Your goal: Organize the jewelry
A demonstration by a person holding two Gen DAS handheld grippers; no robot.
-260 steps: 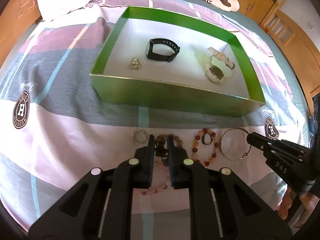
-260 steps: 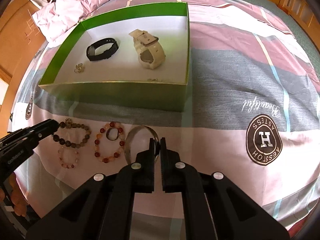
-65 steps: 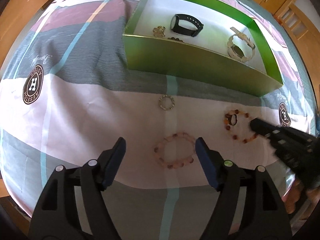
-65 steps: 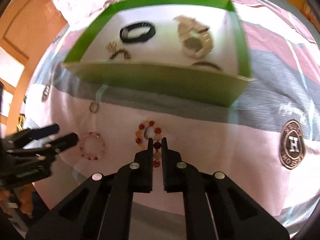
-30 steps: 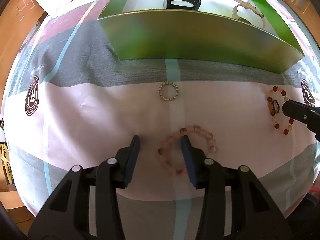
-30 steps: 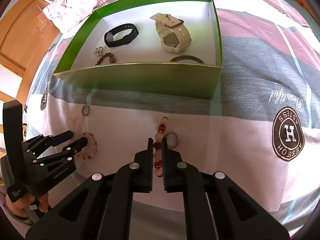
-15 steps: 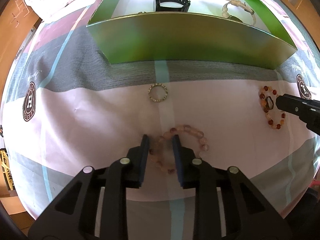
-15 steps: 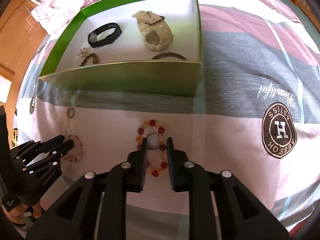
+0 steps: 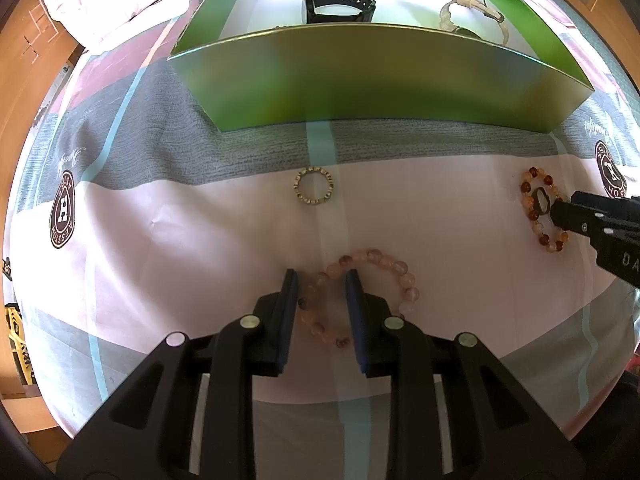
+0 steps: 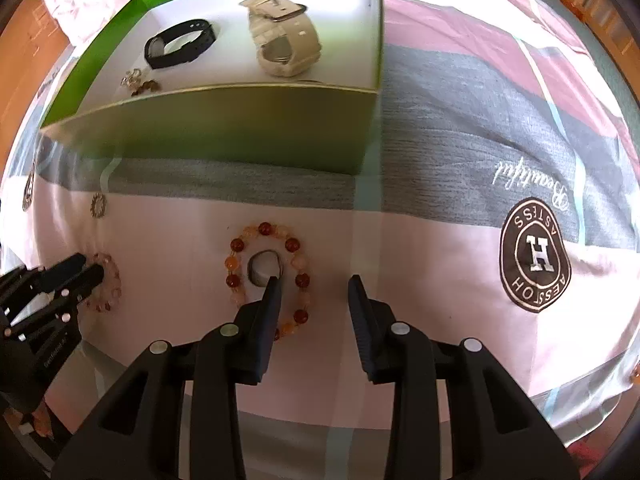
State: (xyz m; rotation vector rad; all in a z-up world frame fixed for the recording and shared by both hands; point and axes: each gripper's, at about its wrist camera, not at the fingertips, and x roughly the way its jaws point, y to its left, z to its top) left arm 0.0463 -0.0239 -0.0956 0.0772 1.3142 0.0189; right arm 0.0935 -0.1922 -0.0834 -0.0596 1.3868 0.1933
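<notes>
Left gripper (image 9: 321,278) straddles pink bracelet (image 9: 394,267); right gripper (image 10: 314,284) parted.

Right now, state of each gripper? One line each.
Left gripper: partly open, jaws straddling one side of the pink bead bracelet, not clamped.
Right gripper: open, holding nothing, over the amber bead bracelet.

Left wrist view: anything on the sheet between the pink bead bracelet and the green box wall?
One thing: a small gold ring lies on the bed sheet between the pink bead bracelet and the green box. Otherwise that stretch is bare sheet, clearest in the left wrist view.
</notes>
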